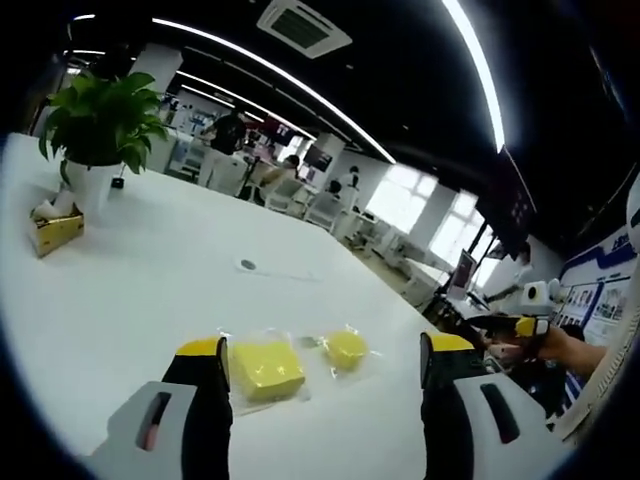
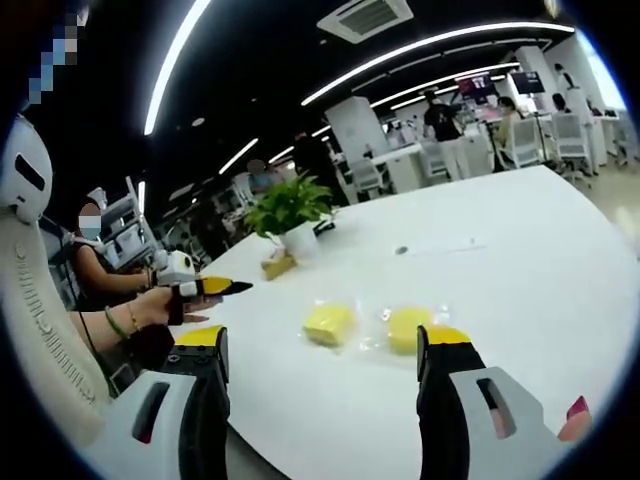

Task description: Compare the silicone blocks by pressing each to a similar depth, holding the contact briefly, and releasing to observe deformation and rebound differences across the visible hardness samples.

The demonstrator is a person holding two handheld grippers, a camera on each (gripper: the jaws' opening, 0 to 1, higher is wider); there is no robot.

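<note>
Two yellow silicone blocks lie in clear bags on the white table (image 1: 130,300). The square block (image 1: 265,368) is on the left and the round block (image 1: 345,348) just to its right. My left gripper (image 1: 322,350) is open, its yellow-tipped jaws standing wide on either side of the blocks and touching neither. In the right gripper view the square block (image 2: 328,323) and the round block (image 2: 405,328) lie ahead on the table (image 2: 520,260). My right gripper (image 2: 320,336) is open too, with nothing between its jaws.
A potted plant (image 1: 100,125) and a small yellow box (image 1: 55,230) stand at the far left; the plant (image 2: 290,210) is behind the blocks. A hand holds another yellow-and-black gripper (image 1: 520,325), (image 2: 210,288) beside the table. People and desks fill the room behind.
</note>
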